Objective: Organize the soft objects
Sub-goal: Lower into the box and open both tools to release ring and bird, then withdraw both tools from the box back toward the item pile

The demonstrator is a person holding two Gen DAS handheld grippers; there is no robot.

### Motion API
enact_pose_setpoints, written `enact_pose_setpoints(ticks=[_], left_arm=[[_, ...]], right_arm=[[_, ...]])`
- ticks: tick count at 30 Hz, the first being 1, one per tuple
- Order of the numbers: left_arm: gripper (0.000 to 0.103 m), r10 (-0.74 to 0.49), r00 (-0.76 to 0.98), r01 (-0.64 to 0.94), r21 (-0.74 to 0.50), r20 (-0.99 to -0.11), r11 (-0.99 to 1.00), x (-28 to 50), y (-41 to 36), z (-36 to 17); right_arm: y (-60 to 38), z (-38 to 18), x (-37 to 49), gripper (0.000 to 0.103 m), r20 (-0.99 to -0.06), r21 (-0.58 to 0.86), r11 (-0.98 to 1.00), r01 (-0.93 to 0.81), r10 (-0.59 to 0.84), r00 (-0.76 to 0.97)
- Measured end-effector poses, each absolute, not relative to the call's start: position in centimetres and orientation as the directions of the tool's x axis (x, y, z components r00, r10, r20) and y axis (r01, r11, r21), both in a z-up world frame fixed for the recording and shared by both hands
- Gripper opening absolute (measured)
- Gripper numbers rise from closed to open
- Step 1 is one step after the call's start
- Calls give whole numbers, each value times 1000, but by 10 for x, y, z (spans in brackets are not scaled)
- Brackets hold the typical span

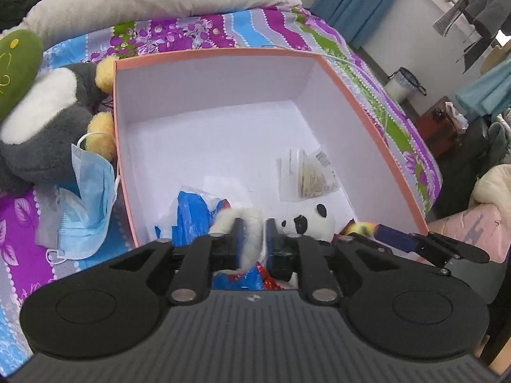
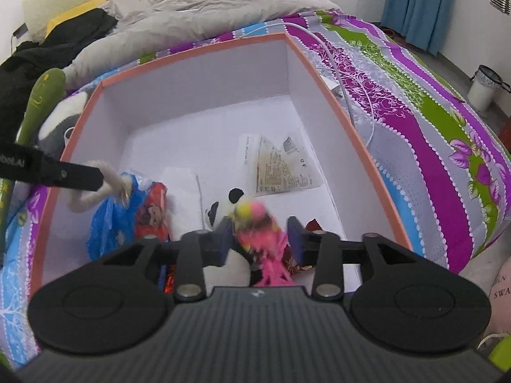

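The white plush strip [image 1: 247, 239] hangs lengthwise between the left jaws, the pink toy [image 2: 258, 233] between the right; both part-open, over the box [image 1: 367, 108].

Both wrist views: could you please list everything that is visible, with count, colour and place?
box: one, orange outside, white inside, on the bed
panda toy: one, black and white, in the box, near end
plastic bag: one, blue, in the box, near left
paper packet: one, clear and white, on the box floor
white rope toy: one, between the left jaws
pink toy: one, pink and yellow, between the right jaws
face masks: two or more, blue, left of the box
grey plush: one, left of the box
bedsheet: one, striped purple, green, blue
cable: one, white, right of the box
left gripper: black
right gripper: black
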State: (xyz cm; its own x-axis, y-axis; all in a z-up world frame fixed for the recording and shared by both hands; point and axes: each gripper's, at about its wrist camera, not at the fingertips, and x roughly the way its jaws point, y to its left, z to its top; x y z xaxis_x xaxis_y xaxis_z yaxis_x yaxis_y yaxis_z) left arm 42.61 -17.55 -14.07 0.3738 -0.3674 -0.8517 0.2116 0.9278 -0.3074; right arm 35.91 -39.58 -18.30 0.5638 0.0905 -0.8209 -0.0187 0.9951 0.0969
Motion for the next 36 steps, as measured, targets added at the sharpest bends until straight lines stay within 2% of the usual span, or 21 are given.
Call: enact_pose_setpoints(ticks=[2,10,23,36], left_arm=[[44,-346,394,211,-283,-851,936,422,-175,-138],[45,-352,483,267,-248,-801,931,398,-169,-111],[45,-359,654,319,-187,-666,929,324,-141,-67],[45,-357,707,314,-182,-610,932,261,-105,-48]], right_arm=[[-396,-181,357,56,-815,91,996,-19,85,573],[-394,-166,339,56,-774,105,994,-28,100,625],[-371,-122,278,56,-623,125,988,-91,150,768],[-345,-109,227,56,-551,155,978,-141,204,809]])
